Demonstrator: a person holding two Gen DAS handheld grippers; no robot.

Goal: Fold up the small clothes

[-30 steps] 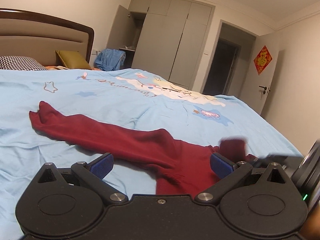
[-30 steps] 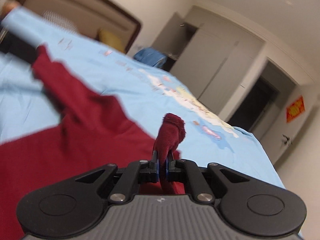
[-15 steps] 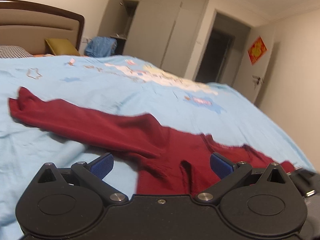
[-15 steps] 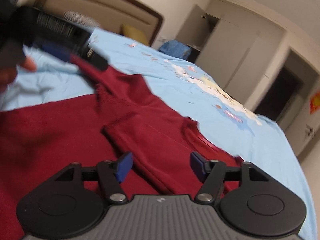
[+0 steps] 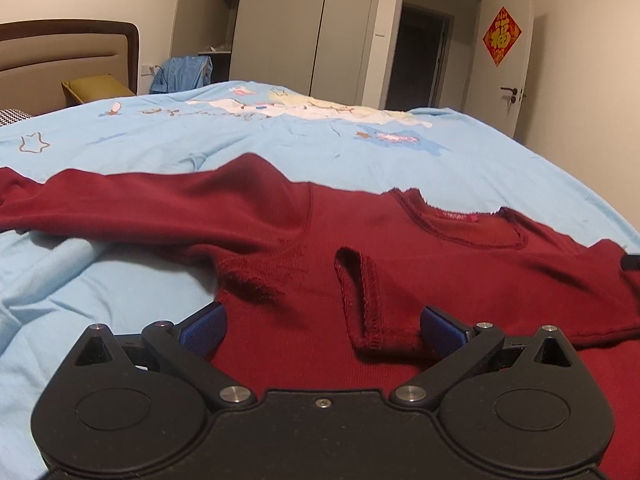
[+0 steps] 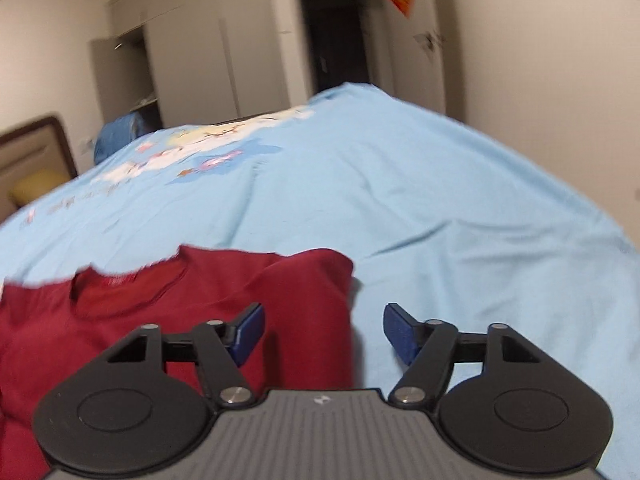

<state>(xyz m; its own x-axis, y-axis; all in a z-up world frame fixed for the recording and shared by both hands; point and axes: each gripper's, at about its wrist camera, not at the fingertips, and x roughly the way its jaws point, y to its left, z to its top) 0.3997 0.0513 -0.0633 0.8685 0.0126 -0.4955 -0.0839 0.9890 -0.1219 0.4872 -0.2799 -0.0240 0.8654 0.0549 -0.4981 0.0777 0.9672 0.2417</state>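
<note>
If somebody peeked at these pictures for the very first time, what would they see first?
First, the dark red top spread flat on the light blue cartoon bedspread, one sleeve stretched out to the left and the other folded across its front. Next, the open left gripper hovering just over the top, and the red diamond sign on the door at the back right.

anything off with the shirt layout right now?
Yes. The red shirt is lopsided: one sleeve still stretches out over the blue bedsheet, while the other sleeve's cuff already lies folded onto the chest. Both the left gripper and right gripper are open.
</note>
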